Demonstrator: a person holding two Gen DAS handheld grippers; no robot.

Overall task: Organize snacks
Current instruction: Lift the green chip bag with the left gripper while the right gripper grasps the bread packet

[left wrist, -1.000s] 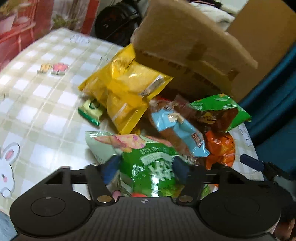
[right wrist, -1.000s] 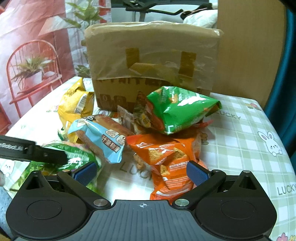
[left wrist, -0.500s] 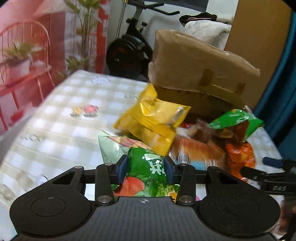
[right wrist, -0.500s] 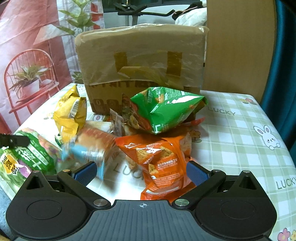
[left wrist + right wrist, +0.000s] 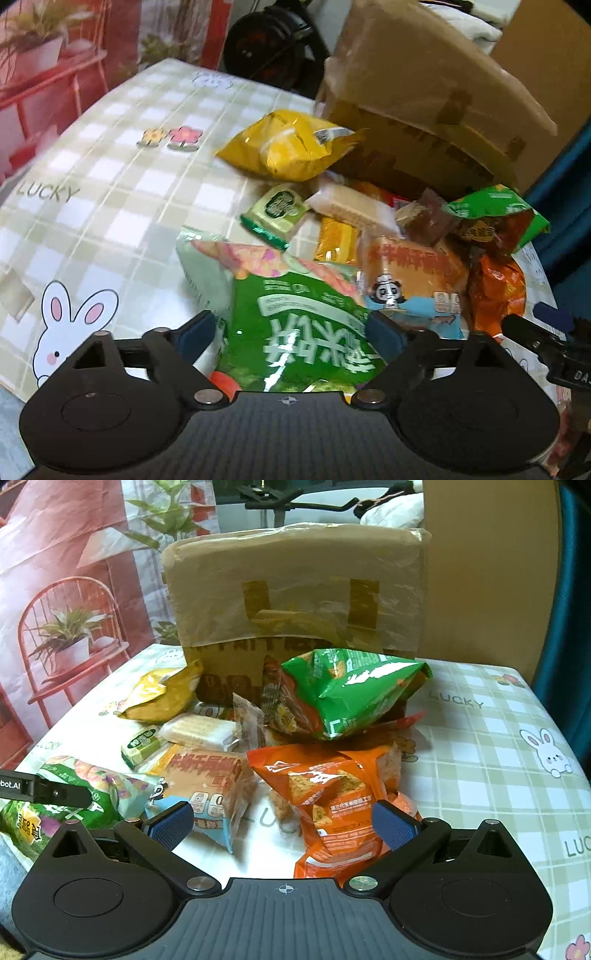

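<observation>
My left gripper (image 5: 291,334) straddles a green vegetable-crisp bag (image 5: 295,314) that lies on the checked tablecloth (image 5: 110,184) near its front edge. Its jaws are opening, and the pads stand just clear of the bag's sides. In the right wrist view one of its fingers (image 5: 44,792) rests over that bag (image 5: 74,797). My right gripper (image 5: 282,825) hangs open low over the orange chip bag (image 5: 332,794), whose lower part lies between the fingers without touching them. A panda bread packet (image 5: 207,779), a wafer packet (image 5: 199,731), a small green packet (image 5: 142,744), a yellow bag (image 5: 162,694) and a green chip bag (image 5: 351,690) form the pile.
A taped cardboard box (image 5: 295,598) stands behind the pile at the table's far side. Bare tablecloth stretches to the right (image 5: 498,757) and to the far left (image 5: 92,122). The table's front edge (image 5: 14,384) runs close to the green bag.
The left gripper squeezed the green crisp bag, drew it left out of the pile, and has now spread its jaws off it. The bread packet rolled over. The right gripper stayed put.
</observation>
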